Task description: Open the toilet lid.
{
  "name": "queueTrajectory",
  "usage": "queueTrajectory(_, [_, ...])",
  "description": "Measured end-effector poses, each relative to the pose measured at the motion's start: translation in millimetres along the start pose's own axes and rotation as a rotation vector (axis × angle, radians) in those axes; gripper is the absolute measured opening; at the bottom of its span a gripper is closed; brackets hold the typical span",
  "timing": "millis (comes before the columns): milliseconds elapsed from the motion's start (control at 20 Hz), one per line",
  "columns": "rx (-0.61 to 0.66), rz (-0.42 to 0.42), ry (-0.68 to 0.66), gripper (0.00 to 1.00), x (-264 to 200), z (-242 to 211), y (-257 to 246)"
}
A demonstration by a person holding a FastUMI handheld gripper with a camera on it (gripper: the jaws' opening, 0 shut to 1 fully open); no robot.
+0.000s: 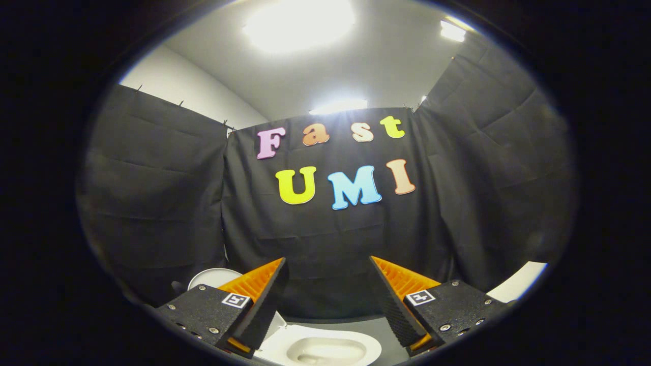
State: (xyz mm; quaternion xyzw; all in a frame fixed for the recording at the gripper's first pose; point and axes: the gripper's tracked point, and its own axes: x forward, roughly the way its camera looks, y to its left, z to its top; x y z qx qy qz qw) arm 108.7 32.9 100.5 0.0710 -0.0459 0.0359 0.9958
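On the left hangs the black cloth wall (152,203), soft and full of folds; it goes round three sides, left, far and right; above it is a smooth pale ceiling (305,76) with three bright lights. Low on the left, just behind the left finger, a round white piece pokes up; this looks like the toilet lid (211,277), standing up, but most of it is hidden. The gripper (328,300) has two fingers (264,300); each one is a wedge shape, orange with ridges on the outer side and black with tiny bumps on the inner side; each sits on a rough black block with little screws and one square marker. The fingers are spread wide apart and hold nothing; dark cloth shows through the gap. Near and low, between the fingers, sits one toilet bowl (325,348); it is white, shiny and oval, with its opening uncovered. Far right is a white edge (519,284), partly hidden.
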Motion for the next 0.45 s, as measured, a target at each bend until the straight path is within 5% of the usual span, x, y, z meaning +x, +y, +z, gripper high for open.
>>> queueTrajectory(450, [-0.063, -0.04, 0.019, 0.95, 4, 0, -67])
